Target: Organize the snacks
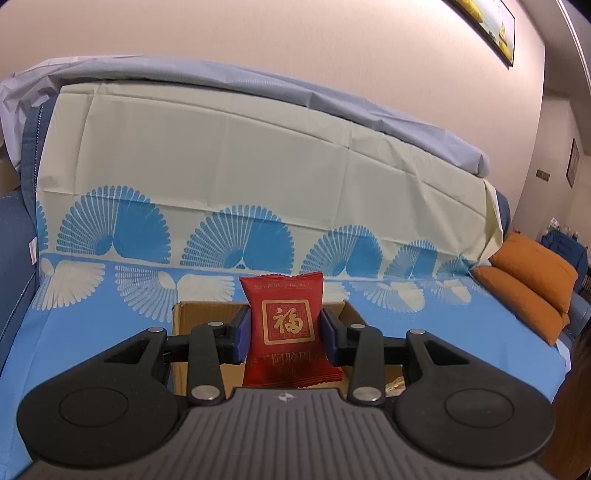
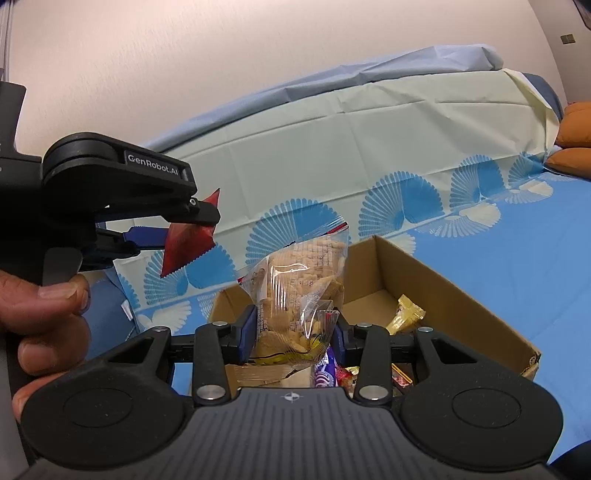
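My left gripper point(image 1: 286, 334) is shut on a red snack packet point(image 1: 286, 325) with a gold character, held upright above the cardboard box point(image 1: 184, 317). Seen from the right wrist, that same left gripper point(image 2: 192, 225) hangs at the left, held by a hand point(image 2: 40, 317), with the red packet point(image 2: 188, 240) edge-on between its pads. My right gripper point(image 2: 293, 332) is shut on a clear bag of biscuits point(image 2: 303, 288), upright over the open cardboard box point(image 2: 461, 295). Inside the box lie a yellow wrapper point(image 2: 404, 314) and several other snacks point(image 2: 327, 373).
The box stands on a sofa seat covered by a blue cloth with fan patterns point(image 1: 424, 314). A cream and grey sheet point(image 1: 221, 147) drapes the backrest. Orange cushions point(image 1: 532, 277) lie at the right end. A framed picture point(image 1: 487, 26) hangs on the wall.
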A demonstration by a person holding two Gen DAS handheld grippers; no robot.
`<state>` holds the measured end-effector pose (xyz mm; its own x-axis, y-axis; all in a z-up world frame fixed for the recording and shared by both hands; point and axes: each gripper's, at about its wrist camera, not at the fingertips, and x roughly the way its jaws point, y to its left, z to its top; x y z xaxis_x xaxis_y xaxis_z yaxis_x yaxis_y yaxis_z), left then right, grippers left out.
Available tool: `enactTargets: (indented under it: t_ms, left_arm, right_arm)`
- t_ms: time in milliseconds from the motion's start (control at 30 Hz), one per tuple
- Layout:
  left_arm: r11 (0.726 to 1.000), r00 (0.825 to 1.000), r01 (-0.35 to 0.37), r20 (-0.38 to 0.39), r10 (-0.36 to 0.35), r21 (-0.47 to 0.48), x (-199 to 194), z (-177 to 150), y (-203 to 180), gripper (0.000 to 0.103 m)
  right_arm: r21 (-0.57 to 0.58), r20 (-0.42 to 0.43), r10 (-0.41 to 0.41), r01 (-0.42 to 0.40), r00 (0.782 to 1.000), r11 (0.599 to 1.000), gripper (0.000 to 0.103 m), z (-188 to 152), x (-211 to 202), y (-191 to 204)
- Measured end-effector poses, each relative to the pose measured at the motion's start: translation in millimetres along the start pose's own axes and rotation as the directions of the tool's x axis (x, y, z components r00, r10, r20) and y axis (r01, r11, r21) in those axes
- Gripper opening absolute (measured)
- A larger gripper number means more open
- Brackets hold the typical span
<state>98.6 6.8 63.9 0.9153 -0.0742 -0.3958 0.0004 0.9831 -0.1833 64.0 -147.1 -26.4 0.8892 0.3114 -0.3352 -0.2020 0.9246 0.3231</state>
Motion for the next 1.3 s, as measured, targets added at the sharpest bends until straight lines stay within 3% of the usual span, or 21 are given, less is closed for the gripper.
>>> enactTargets:
  t_ms: [367,500,567,700,867,1133,1300]
  left_arm:
    - [1.0,1.0,0.006,-0.012,-0.006,0.003,-3.4,-0.8,0.3,0.043]
    - [1.0,0.999,0.014,-0.035,-0.014,0.018,-3.2,-0.2,-2.2,0.05]
    - [0.999,0.999,0.007,-0.041,-0.006,0.036,-3.5,-1.3,-3.8,0.061]
    - [0.999,1.0,0.009,-0.021,-0.008,0.046,-13.8,-5.5,-2.4,0.065]
    - [0.999,1.0,-0.009,0.014,0.008,0.042,-38.9,-9.8,3.9,0.072]
    - [0.995,0.994,-0.055,0.101,0.047,0.079,-103.4,-18.8,10.5,0.085]
    - [0.997,0.997,-0.054,0.065,0.051,0.049,-126.6,-40.6,16.6,0.086]
  right_arm:
    - [-0.01,-0.022,0.0,0.0,1.0,1.0,0.042,-2.6,2.3,3.0]
    - [-0.006,-0.031,-0.003,0.003,1.0,1.0,0.047,-3.1,3.4,3.4]
    - [-0.016,-0.04,-0.014,0.013,0.999,1.0,0.077,-4.0,4.2,5.0]
    - [-0.029,-0.036,-0.006,0.005,0.999,1.0,0.084,-3.6,1.6,11.7]
    - [-0.034,-0.041,-0.016,0.014,0.999,0.999,0.102,-2.0,-1.1,16.1]
    - [-0.068,-0.059,-0.063,0.059,0.996,0.996,0.102,4.2,-11.5,25.2]
    - [-0.071,-0.064,-0.143,0.139,0.988,0.988,0.102,17.8,-24.5,17.6]
